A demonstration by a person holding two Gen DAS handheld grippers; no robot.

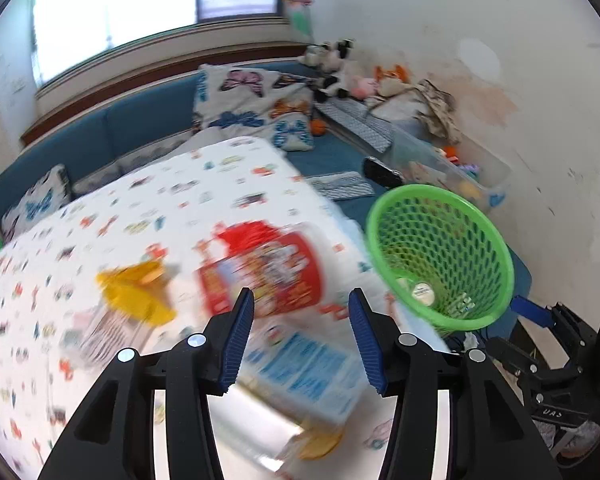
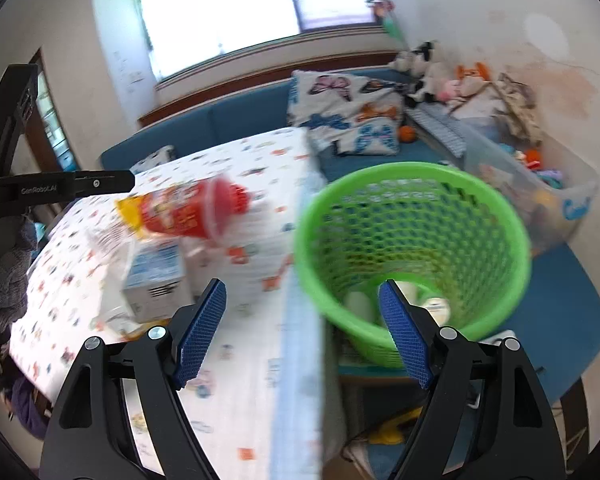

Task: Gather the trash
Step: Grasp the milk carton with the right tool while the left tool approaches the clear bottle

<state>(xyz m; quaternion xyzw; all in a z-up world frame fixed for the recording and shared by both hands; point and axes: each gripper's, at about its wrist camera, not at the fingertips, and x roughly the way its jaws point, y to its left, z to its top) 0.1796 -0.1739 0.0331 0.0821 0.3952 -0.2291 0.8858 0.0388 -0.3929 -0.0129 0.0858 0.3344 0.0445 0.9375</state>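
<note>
Looking along the left gripper [image 1: 301,332]: jaws parted, nothing between the pads. Below, blurred on the patterned tablecloth [image 1: 148,200]: a red snack cup [image 1: 268,268], a yellow wrapper [image 1: 136,292], a blue-and-white carton [image 1: 304,376] nearest the fingers. Table edge running down the right, with the green basket [image 1: 440,256] just beyond it.

Looking along the right gripper [image 2: 302,332]: jaws wide, empty, straddling the table edge. Basket [image 2: 412,256] right of the edge, behind the right finger, white trash inside. Cup [image 2: 196,212] and carton [image 2: 156,280] left, well apart from the pads.
</note>
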